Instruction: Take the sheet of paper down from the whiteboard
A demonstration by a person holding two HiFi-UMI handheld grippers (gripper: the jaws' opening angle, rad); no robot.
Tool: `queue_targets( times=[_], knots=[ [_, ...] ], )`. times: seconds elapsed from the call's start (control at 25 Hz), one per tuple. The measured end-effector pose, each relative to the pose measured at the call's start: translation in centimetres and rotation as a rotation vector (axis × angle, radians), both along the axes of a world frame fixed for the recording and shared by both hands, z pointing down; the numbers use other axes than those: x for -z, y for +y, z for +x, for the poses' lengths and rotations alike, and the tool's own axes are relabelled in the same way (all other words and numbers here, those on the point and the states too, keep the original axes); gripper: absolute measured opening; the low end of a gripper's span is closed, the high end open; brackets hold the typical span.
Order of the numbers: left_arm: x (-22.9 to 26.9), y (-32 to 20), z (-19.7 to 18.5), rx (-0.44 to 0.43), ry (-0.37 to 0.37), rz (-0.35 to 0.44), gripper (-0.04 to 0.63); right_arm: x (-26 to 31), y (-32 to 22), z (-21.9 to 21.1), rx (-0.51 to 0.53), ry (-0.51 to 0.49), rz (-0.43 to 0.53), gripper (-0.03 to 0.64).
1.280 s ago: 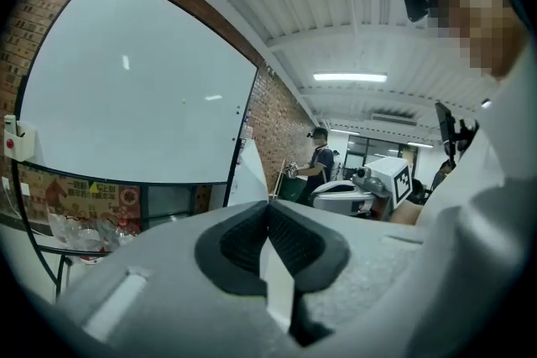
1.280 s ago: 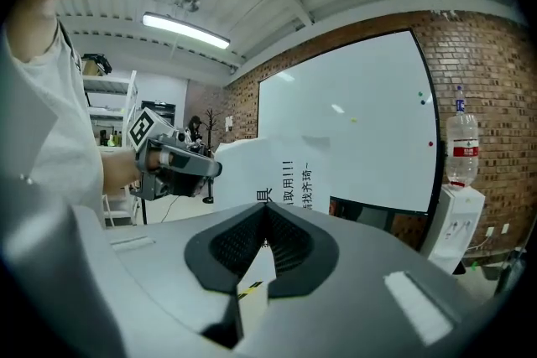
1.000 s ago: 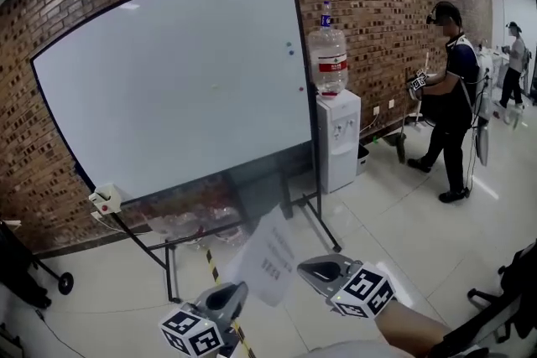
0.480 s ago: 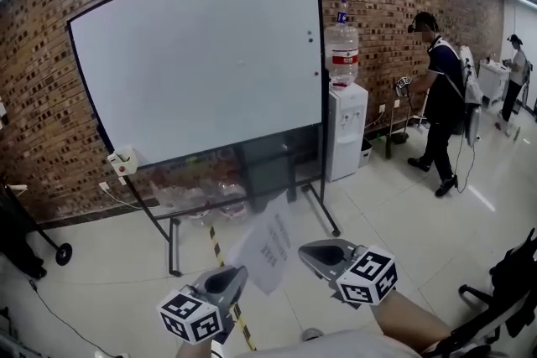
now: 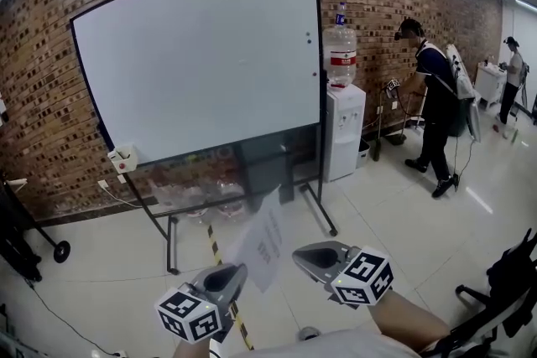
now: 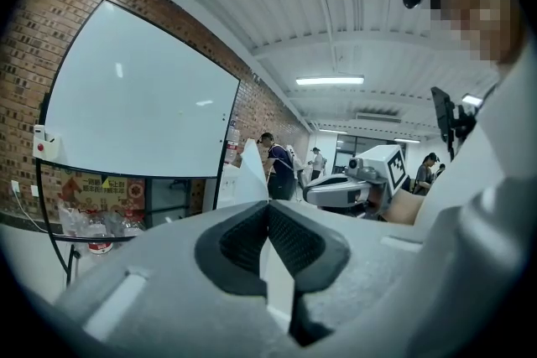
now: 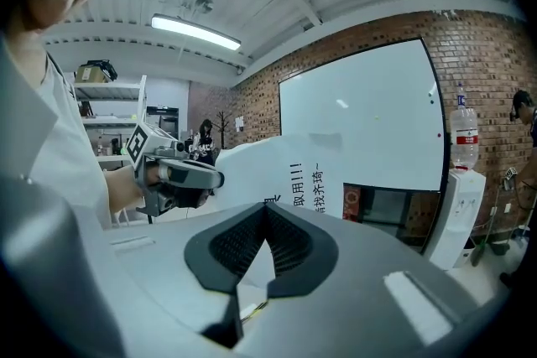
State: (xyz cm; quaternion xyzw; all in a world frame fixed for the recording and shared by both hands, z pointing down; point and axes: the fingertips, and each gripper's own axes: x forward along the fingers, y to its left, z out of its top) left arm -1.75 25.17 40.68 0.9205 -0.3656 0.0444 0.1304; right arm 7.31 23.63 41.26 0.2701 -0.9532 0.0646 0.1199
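The sheet of paper (image 5: 264, 243) sits between your left gripper (image 5: 228, 277) and right gripper (image 5: 309, 258), before the whiteboard (image 5: 201, 54), water dispenser (image 5: 344, 130) to its right

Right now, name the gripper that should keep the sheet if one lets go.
Left, narrowly. Both the left gripper and right gripper are shut on the sheet of paper, already off the whiteboard; it rises straight from the left one's tips.

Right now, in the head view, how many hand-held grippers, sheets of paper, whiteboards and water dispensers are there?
hand-held grippers: 2, the left hand-held gripper and the right hand-held gripper
sheet of paper: 1
whiteboard: 1
water dispenser: 1
total: 5
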Motion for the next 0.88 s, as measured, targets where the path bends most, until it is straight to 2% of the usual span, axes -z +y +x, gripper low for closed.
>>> queue_targets(
  times=[0.24, 0.88],
  knots=[
    [0.10, 0.12, 0.14, 0.001, 0.013, -0.013, 0.002, 0.30, 0.04, 0.20, 0.001, 0.004, -0.005, 0.000],
    [0.54, 0.82, 0.21, 0.007, 0.015, 0.012, 0.002, 0.48, 0.58, 0.08, 0.011, -0.004, 0.008, 0.000]
  ],
)
